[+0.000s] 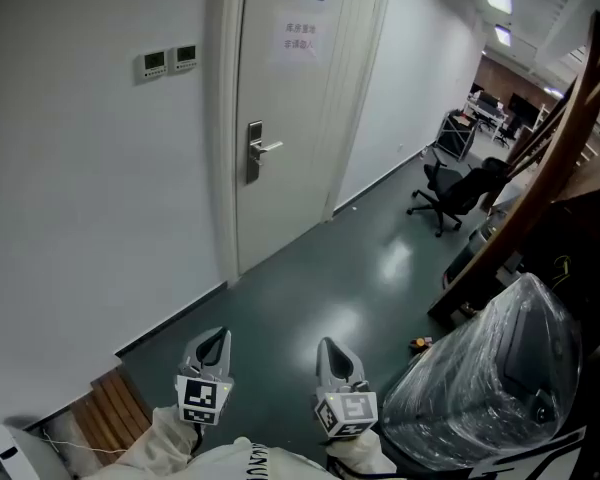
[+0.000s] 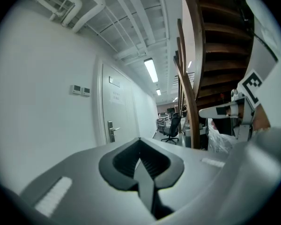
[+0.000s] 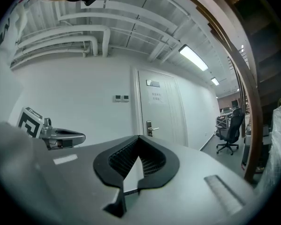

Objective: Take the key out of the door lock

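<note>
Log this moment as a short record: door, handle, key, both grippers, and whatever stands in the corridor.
door: white, shut, with a paper notice on it
handle: lever, level, on a tall metal plate
key: too small to make out from here
left gripper: fingers together, empty, held low, well short of the door
right gripper: fingers together, empty, beside the left one
wall panels: two, left of the door frame
corridor: black office chair farther down; plastic-wrapped bundle at right
</note>
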### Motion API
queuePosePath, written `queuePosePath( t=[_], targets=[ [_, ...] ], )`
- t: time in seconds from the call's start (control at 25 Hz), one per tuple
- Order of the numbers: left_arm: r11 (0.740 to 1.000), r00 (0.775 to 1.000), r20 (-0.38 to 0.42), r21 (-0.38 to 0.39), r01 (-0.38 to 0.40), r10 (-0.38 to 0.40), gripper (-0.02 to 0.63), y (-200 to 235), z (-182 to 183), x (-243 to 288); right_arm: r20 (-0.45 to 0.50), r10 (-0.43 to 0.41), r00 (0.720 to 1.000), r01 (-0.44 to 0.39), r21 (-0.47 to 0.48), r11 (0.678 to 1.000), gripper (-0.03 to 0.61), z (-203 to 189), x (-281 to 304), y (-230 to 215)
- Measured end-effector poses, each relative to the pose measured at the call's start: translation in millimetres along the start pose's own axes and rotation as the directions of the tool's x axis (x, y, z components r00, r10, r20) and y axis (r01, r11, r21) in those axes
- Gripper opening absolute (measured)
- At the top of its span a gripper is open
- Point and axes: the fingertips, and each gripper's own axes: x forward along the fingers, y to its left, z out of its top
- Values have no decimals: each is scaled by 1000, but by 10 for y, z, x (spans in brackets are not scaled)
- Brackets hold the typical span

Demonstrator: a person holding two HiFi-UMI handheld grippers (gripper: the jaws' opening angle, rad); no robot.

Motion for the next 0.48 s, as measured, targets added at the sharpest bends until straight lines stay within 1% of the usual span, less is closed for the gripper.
queuePosePath(
  t=[0.32, 0.48],
  targets=[
    [1000, 1000, -5, -21, 11, -12, 0, 191, -89, 33, -2, -5, 1000, 5, 30, 1000, 2, -33, 168, 127],
    [999, 999, -3, 23, 34, -34, 0, 256, -147, 18, -9, -15, 1000, 15, 23, 1000, 2, -66, 245, 238]
  ],
)
